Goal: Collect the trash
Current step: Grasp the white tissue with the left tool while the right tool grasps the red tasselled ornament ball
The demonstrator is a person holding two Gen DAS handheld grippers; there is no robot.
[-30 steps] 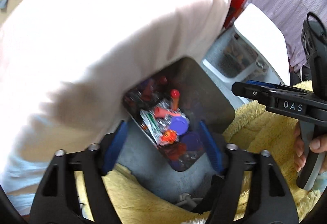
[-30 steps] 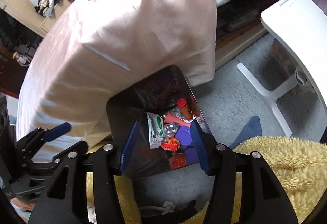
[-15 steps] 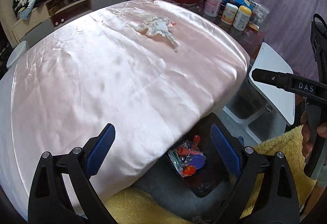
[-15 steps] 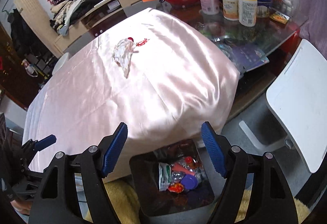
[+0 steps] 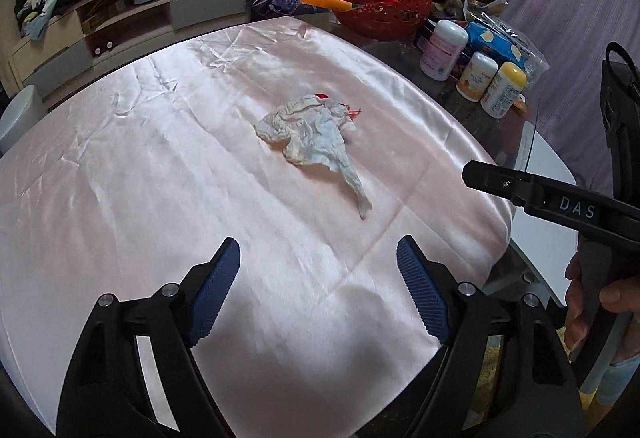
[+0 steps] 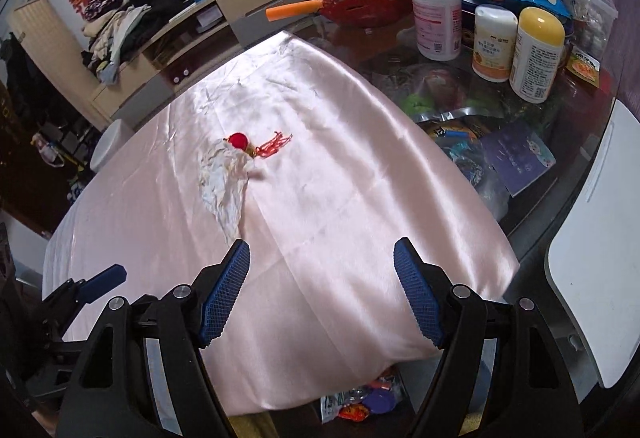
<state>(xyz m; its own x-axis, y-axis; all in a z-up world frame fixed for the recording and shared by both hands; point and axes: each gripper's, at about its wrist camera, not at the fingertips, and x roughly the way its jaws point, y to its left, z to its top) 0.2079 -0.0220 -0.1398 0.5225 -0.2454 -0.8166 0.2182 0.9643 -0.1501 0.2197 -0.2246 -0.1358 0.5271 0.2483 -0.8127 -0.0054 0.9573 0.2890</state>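
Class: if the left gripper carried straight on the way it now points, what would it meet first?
Probably the pink satin cloth; the left gripper, open and empty, aims short of the crumpled white tissue.

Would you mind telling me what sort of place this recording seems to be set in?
Most likely a lived-in home, a living or dining room. A table under a pink satin cloth holds bottles and a red basket, and clothes are piled on a low drawer cabinet behind it.

My left wrist camera looks steeply down past its blue-padded fingers (image 5: 216,298) onto the pink satin tablecloth (image 5: 160,178); my right one does likewise from just beside it. Both share the crumpled white tissue (image 5: 316,134) (image 6: 224,182) ahead.
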